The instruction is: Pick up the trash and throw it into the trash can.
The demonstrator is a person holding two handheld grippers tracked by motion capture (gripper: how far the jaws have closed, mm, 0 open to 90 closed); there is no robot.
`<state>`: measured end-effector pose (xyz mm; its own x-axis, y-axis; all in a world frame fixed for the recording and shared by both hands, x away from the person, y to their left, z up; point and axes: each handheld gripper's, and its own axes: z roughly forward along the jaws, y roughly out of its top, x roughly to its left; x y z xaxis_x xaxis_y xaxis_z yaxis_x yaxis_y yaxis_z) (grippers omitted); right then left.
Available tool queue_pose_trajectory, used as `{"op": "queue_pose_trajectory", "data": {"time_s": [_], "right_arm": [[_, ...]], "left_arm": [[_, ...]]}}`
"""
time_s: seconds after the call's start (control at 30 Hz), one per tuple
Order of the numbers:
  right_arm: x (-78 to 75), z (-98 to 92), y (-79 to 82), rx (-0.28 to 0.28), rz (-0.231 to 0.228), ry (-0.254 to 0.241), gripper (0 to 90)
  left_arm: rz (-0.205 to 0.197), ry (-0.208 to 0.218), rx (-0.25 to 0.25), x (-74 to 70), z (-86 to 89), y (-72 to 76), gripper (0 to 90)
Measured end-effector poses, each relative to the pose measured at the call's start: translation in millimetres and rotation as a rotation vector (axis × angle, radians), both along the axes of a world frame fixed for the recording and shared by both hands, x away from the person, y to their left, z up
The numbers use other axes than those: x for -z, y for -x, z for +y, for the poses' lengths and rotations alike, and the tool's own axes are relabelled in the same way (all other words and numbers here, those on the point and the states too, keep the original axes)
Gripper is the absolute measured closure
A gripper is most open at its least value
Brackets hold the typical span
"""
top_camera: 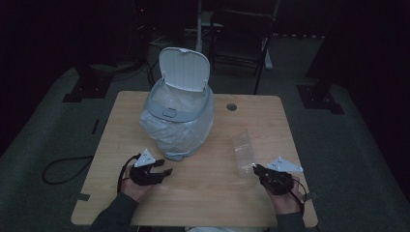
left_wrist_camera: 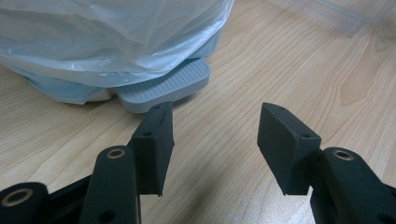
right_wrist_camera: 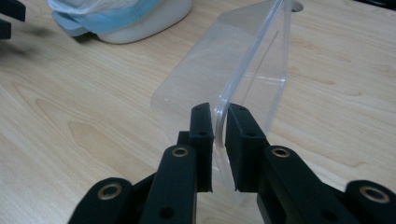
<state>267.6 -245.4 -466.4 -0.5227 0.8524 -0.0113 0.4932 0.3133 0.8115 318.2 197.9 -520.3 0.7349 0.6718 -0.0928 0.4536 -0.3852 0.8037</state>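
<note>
A pale wooden worktop is being viewed from above in dim light. A small white pedal bin is standing toward the far left-centre of the worktop, its lid being held upright and open, and a translucent bag liner is being draped over its rim and down its sides. In the left gripper view the grey ribbed pedal is being shown jutting from under the liner, lying low over the wood.

The left tongs are being held just in front of the bin, near its base, by the person's left hand. In the left gripper view these tongs are being kept wide apart, with nothing between the jaws, and one jaw tip is being seen just short of the pedal; whether it is touching cannot be told.

The right tongs are being held at the near right of the worktop by the right hand. In the right gripper view these tongs are being pressed closed on the edge of a clear plastic container, which is being kept on its side, well apart from the bin. In the high view the container is being seen reaching away from the jaws toward the middle of the worktop.
</note>
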Motion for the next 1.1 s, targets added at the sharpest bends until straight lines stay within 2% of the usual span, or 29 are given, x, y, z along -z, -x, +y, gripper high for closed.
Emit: {"op": "queue_pose_trajectory", "data": {"time_s": [0.1,0.27,0.67,1.1], "right_arm": [[0.0,1.3,-2.1,-0.001,-0.003,0.002,77.2],[2.6,2.0,-6.0,0.003,-0.008,0.008,80.9],[2.2,-4.8,-12.9,0.018,-0.018,0.014,83.4],[-12.9,-12.8,-17.2,-0.016,-0.049,0.012,84.1]], "left_arm": [[0.000,-0.002,0.001,0.1,-0.3,0.0,47.0],[0.002,-0.006,0.002,0.7,-0.3,-0.2,47.0],[0.013,-0.015,0.011,2.9,-2.4,-0.1,47.0],[0.030,-0.028,0.035,6.7,-7.7,1.3,47.0]]}}
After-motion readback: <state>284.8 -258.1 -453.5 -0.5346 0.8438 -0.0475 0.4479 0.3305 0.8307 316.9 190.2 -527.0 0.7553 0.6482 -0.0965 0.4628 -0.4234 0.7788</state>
